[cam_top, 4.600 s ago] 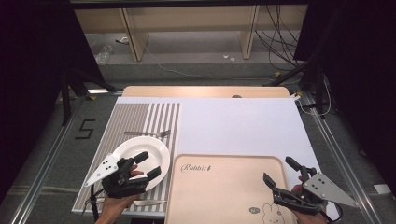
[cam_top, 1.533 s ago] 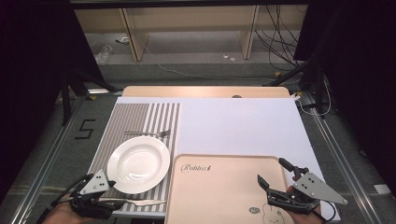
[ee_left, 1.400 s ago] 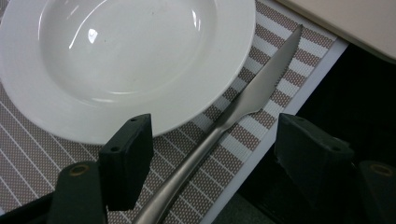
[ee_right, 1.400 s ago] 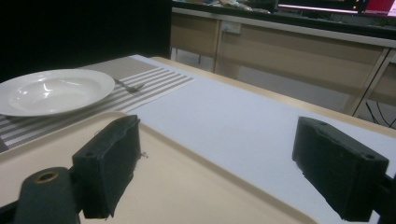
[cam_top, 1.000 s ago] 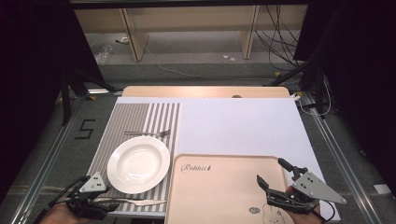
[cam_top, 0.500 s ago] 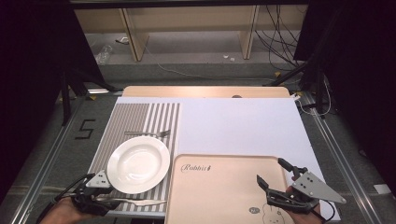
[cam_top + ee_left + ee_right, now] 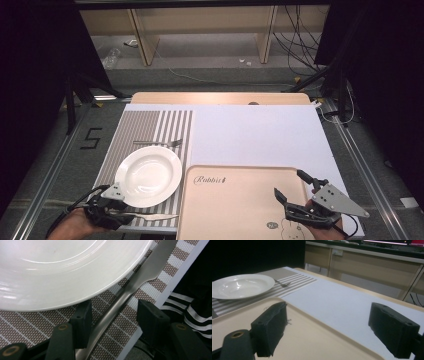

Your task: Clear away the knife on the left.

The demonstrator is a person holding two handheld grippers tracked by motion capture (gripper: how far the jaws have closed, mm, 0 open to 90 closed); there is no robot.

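Note:
A silver knife [image 7: 150,216] lies on the striped placemat [image 7: 150,125], just in front of a white plate [image 7: 148,175]. My left gripper [image 7: 121,209] is low over the knife's handle end. In the left gripper view the knife [image 7: 140,275] runs between the pads [image 7: 83,315] beside the plate [image 7: 62,270]. The jaws have just been closing and a gap still shows at the right pad, so my left gripper [image 7: 113,310] is open. My right gripper [image 7: 288,182] hangs open over the beige tray [image 7: 235,200], with nothing between its jaws [image 7: 327,322].
A fork [image 7: 160,143] lies on the placemat behind the plate. A white sheet [image 7: 250,130] covers the table's right half behind the tray. The table's front edge is right under the left hand. Shelving and cables stand beyond the table.
The left gripper has edged right toward the knife handle and its jaws stand narrower. The right gripper, plate, knife and fork have not moved.

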